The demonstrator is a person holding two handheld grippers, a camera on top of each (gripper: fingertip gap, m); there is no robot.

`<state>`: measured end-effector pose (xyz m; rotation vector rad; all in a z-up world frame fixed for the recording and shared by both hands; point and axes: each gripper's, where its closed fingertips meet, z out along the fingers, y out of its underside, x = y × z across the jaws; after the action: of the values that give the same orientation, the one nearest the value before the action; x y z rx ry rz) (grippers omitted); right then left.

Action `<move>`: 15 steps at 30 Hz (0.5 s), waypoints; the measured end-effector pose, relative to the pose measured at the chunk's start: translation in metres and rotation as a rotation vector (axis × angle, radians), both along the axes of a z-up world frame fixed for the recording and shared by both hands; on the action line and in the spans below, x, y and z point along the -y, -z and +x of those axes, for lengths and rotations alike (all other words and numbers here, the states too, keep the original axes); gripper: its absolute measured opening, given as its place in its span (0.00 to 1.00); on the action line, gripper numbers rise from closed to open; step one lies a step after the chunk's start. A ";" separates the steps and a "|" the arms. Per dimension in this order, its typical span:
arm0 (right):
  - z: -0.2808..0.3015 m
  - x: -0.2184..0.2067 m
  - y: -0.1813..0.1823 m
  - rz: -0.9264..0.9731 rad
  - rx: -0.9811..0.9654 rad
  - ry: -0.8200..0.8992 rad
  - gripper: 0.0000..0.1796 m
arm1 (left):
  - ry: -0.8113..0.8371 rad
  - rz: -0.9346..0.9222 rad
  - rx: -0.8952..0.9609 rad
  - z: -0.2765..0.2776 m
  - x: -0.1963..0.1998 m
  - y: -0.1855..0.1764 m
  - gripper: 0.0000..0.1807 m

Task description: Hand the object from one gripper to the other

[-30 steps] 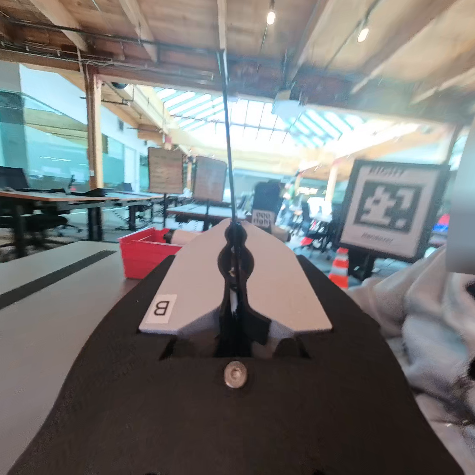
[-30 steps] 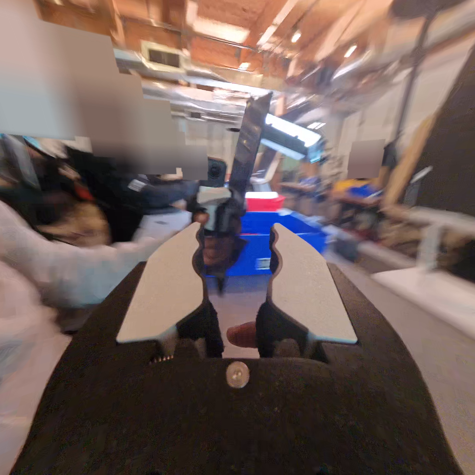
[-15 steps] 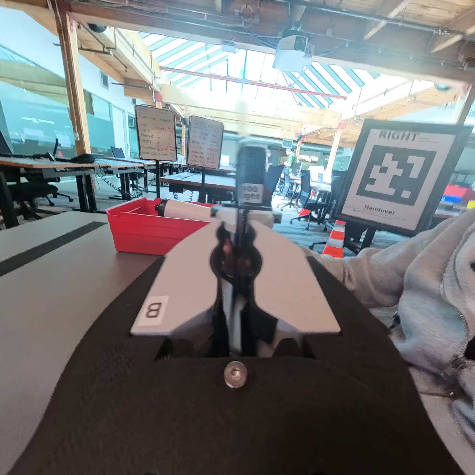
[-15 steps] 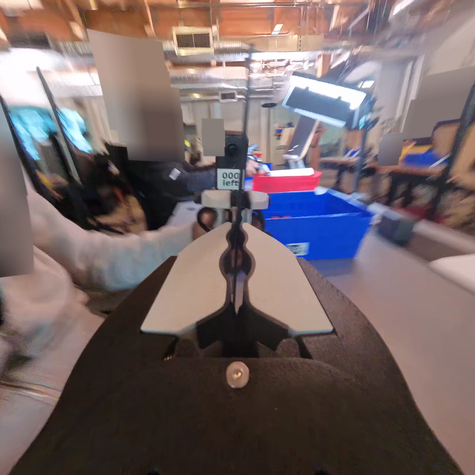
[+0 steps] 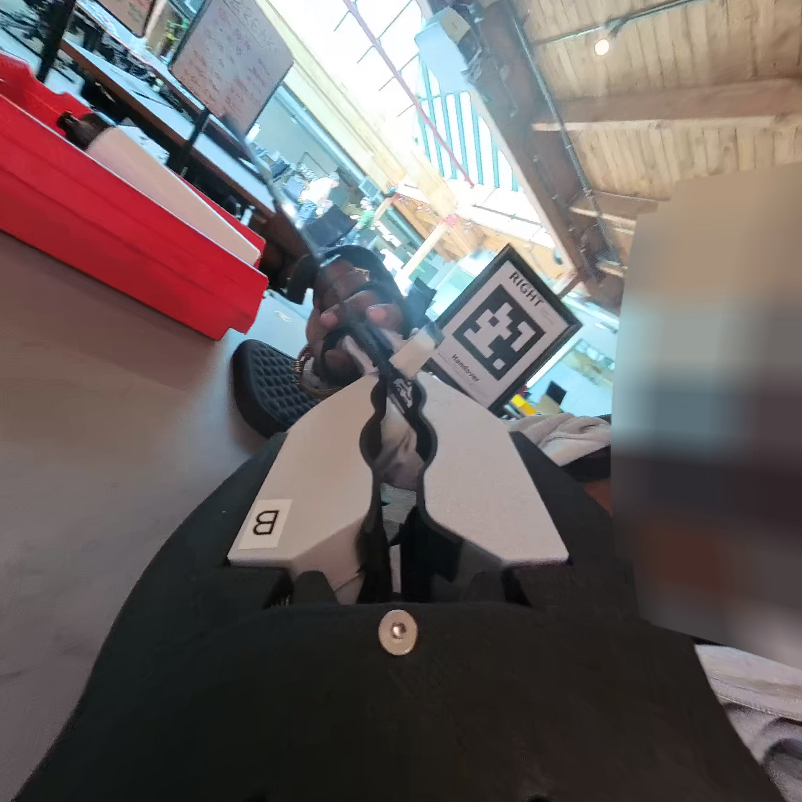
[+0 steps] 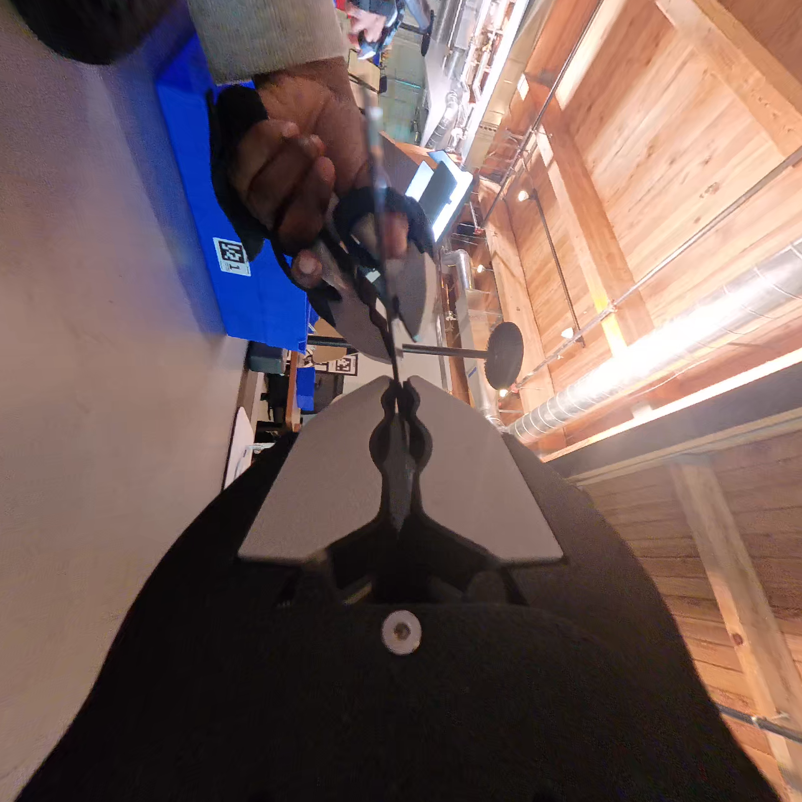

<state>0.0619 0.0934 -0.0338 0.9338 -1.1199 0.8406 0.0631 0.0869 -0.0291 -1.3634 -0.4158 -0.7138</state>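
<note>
Right gripper point(image 6: 397, 384) stays clamped on the thin dark object point(image 6: 381, 243), which runs from its tips toward the left gripper point(image 5: 397, 382); that one's fingers have parted narrowly since half a second ago, and both views have rolled sideways.

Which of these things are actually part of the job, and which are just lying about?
Part of the job:
- thin black strip
- right gripper, shut on the strip
- left gripper, fingers apart

Just lying about:
- red bin
- blue bin
- framed black-and-white sign
- table
</note>
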 end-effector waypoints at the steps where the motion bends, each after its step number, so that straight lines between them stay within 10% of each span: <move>1: -0.001 0.000 -0.001 -0.012 0.017 0.004 0.03 | -0.021 -0.008 -0.027 -0.001 0.000 0.001 0.04; 7: -0.018 -0.016 -0.032 -0.328 0.489 -0.092 0.30 | -0.315 0.163 -0.340 -0.017 0.016 -0.034 0.01; 15: -0.032 -0.008 -0.035 -0.468 2.121 -0.800 0.33 | -0.500 0.231 -0.575 -0.019 0.025 -0.049 0.00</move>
<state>0.0300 0.1016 0.0010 -0.4041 -2.0045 2.8698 0.0446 0.0619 0.0200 -1.1186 -0.1882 0.0534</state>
